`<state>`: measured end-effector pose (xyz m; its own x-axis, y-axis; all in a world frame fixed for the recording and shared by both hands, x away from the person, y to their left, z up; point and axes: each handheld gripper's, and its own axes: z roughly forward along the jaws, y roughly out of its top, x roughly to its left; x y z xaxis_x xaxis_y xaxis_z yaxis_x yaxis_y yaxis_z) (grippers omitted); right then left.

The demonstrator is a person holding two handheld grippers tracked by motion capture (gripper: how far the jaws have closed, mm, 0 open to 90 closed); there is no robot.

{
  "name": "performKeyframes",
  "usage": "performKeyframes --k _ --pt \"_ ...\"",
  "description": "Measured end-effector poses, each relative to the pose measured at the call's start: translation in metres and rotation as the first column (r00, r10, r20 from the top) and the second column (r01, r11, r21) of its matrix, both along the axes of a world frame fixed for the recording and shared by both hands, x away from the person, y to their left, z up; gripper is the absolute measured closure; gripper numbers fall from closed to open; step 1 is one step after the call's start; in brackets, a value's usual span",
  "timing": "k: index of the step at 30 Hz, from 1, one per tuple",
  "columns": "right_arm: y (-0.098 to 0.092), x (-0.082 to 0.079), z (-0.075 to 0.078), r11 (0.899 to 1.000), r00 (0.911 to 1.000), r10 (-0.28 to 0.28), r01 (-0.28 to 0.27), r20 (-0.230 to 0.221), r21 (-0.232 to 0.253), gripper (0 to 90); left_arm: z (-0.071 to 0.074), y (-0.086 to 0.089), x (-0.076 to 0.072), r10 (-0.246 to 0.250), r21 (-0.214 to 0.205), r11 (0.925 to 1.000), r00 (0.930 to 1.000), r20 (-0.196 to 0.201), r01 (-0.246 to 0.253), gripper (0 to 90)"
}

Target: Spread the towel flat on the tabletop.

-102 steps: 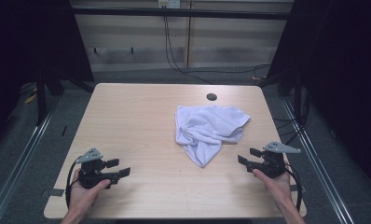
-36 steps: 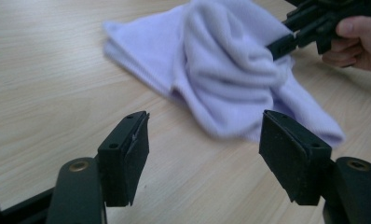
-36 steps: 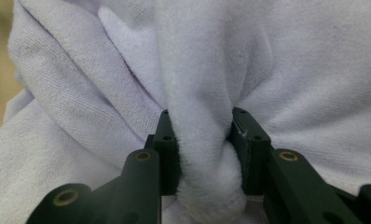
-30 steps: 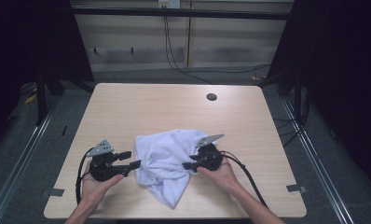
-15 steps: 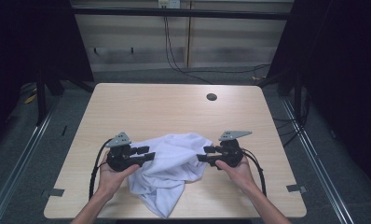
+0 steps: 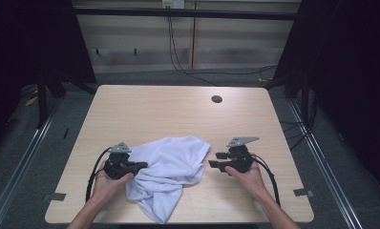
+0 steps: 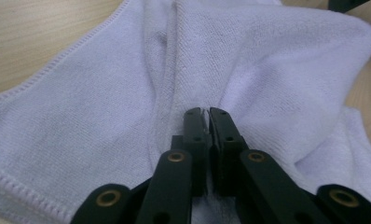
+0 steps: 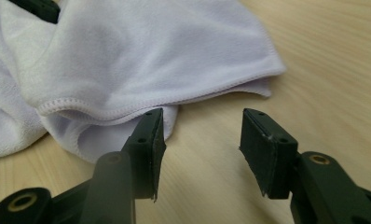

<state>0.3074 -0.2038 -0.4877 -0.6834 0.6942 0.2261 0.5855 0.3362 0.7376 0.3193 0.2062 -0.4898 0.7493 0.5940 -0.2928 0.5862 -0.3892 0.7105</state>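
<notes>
Meanwhile the left gripper (image 6: pixel 139 165) pinched a fold of the white towel (image 6: pixel 171 167), apparently crumpled near the desk's (image 6: pixel 178 114) front edge, while the right gripper (image 6: pixel 216 160) stood spread just beside its hem, having closed slightly.

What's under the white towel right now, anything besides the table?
The white towel lies crumpled on the wooden table; bare wood shows around it. Its folds hide whatever lies beneath. The left gripper pinches a fold from above.

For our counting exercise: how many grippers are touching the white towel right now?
1. The left gripper is shut on a fold of the white towel at its left side. The right gripper, open, sits just off its right edge.
</notes>
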Motion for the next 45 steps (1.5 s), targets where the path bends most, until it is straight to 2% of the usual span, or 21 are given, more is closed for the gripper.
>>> performKeyframes --k 2,4,6,11,12,14,19,20,23,24,25,27,29,31,35,37,38,40,41,43,45 --pt "0.008 0.001 -0.004 0.999 0.9994 0.035 -0.035 -0.008 -0.006 49.4 0.0 0.0 0.001 0.005 -0.008 0.9999 0.9999 -0.009 -0.005 84.5" --pt "0.016 0.001 -0.006 0.999 0.9989 0.047 -0.047 -0.006 -0.024 49.6 0.0 -0.004 0.001 0.004 0.01 0.9999 1.0 0.002 -0.005 84.4" --pt "0.021 0.006 -0.006 0.999 0.9996 0.025 -0.025 0.009 -0.045 50.0 -0.001 -0.006 0.001 0.009 0.014 0.9999 1.0 0.0 -0.009 84.4" --pt "0.019 0.023 -0.008 0.999 0.9998 0.011 -0.01 0.014 -0.04 46.0 -0.002 -0.005 0.008 0.02 0.013 0.9997 0.9998 0.008 -0.02 83.7" --pt "0.017 0.027 -0.008 0.999 0.9999 -0.011 0.011 0.006 -0.031 44.5 -0.002 -0.005 0.01 0.02 0.021 0.9996 0.9997 0.013 -0.02 83.5" --pt "0.016 0.035 -0.009 0.999 0.9998 -0.019 0.019 0.006 -0.03 42.9 -0.002 -0.007 0.014 0.025 0.031 0.9992 0.9992 0.032 -0.026 82.3" --pt "0.02 0.052 -0.019 0.998 0.9992 -0.04 0.04 0.0 -0.051 37.7 -0.006 -0.008 0.02 0.008 0.012 0.9999 0.999 0.044 -0.008 81.3" --pt "0.021 0.053 -0.02 0.998 0.9988 -0.048 0.048 0.006 -0.048 41.0 -0.007 -0.008 0.022 0.0 0.01 0.9999 0.999 0.046 -0.001 81.4" --pt "0.025 0.052 -0.019 0.997 0.9987 -0.042 0.043 0.029 -0.06 70.0 -0.008 -0.009 0.023 -0.015 0.01 0.9998 0.9987 0.049 0.015 81.5" --pt "0.026 0.051 -0.019 0.998 0.9987 -0.029 0.031 0.043 -0.056 74.5 -0.008 -0.01 0.023 -0.021 0.013 0.9997 0.9986 0.049 0.021 81.6" --pt "0.026 0.049 -0.016 0.997 0.9977 -0.026 0.03 0.063 -0.07 77.8 -0.007 -0.011 0.023 -0.029 0.021 0.9994 0.9982 0.052 0.028 81.8" --pt "0.026 0.047 -0.007 0.998 0.9952 -0.03 0.034 0.093 -0.045 79.3 -0.007 -0.015 0.023 -0.05 0.033 0.9983 0.9969 0.062 0.048 81.8" --pt "0.023 0.044 0.008 0.999 0.9925 -0.035 0.034 0.117 0.009 80.7 -0.009 -0.02 0.022 -0.068 0.033 0.9972 0.996 0.058 0.066 83.6" --pt "0.02 0.04 0.02 0.998 0.9916 -0.026 0.019 0.127 0.055 81.5 -0.011 -0.029 0.022 -0.094 0.051 0.9945 0.9935 0.063 0.091 84.6" --pt "0.025 0.021 0.043 0.987 0.9898 0.071 -0.088 0.124 0.136 82.3 -0.013 -0.045 0.02 -0.137 0.008 0.9906 0.9896 0.045 0.137 84.6" --pt "0.035 0.009 0.047 0.978 0.9836 0.133 -0.15 0.122 0.147 82.4 -0.012 -0.051 0.017 -0.154 0.006 0.9881 0.9873 0.04 0.154 84.4" --pt "0.042 0.002 0.048 0.974 0.9785 0.165 -0.181 0.124 0.136 82.4 -0.01 -0.053 0.014 -0.159 0.013 0.9872 0.9862 0.045 0.159 83.7" --pt "0.055 -0.009 0.043 0.965 0.9711 0.214 -0.227 0.105 0.128 82.3 -0.003 -0.052 0.01 -0.136 -0.024 0.9902 0.9895 0.048 0.137 77.1" --pt "0.062 -0.013 0.038 0.962 0.9677 0.235 -0.245 0.09 0.12 82.2 0.002 -0.05 0.008 -0.108 -0.054 0.9923 0.9921 0.064 0.112 72.5" --pt "0.077 -0.019 0.022 0.953 0.958 0.283 -0.286 0.048 0.097 82.1 0.011 -0.049 0.004 -0.09 -0.084 0.9917 0.9921 0.088 0.097 67.7" --pt "0.089 -0.023 0.009 0.949 0.9503 0.31 -0.311 0.022 0.055 82.0 0.016 -0.051 0.001 -0.081 -0.124 0.988 0.9923 0.093 0.093 62.1"
